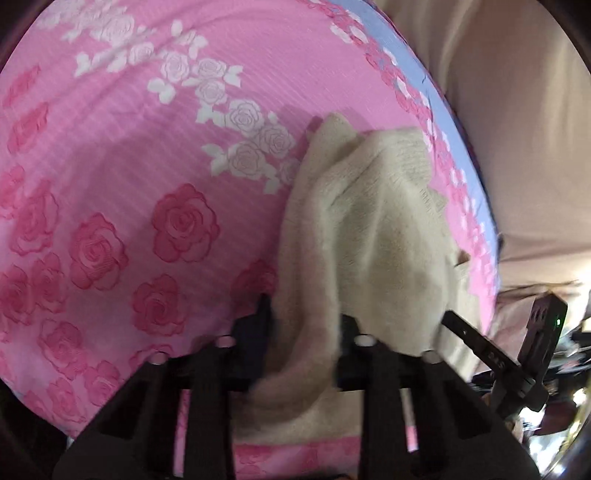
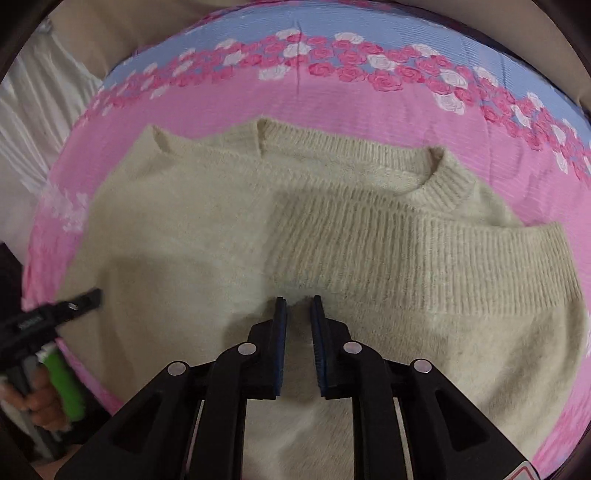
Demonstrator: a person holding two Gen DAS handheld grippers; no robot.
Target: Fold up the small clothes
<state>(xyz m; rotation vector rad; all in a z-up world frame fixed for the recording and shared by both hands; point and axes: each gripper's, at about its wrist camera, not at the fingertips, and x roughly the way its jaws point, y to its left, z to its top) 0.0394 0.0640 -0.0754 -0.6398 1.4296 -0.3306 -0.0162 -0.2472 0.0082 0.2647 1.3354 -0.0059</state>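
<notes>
A cream knitted sweater (image 2: 332, 236) lies on a pink rose-print sheet (image 2: 332, 107), with its ribbed hem folded up toward the collar. My right gripper (image 2: 298, 301) sits low over the sweater's middle, its jaws a narrow gap apart with fuzzy fabric between the tips. In the left wrist view my left gripper (image 1: 303, 325) is shut on a fold of the sweater (image 1: 369, 229), which bunches up between its fingers. The left gripper also shows at the left edge of the right wrist view (image 2: 79, 301), at the sweater's side.
The sheet (image 1: 129, 166) has a blue band with roses along its far edge (image 2: 369, 22). Beige fabric (image 1: 517, 129) lies beyond the bed. White cloth (image 2: 33, 122) is at the left. The right gripper's finger (image 1: 476, 339) shows at the lower right of the left view.
</notes>
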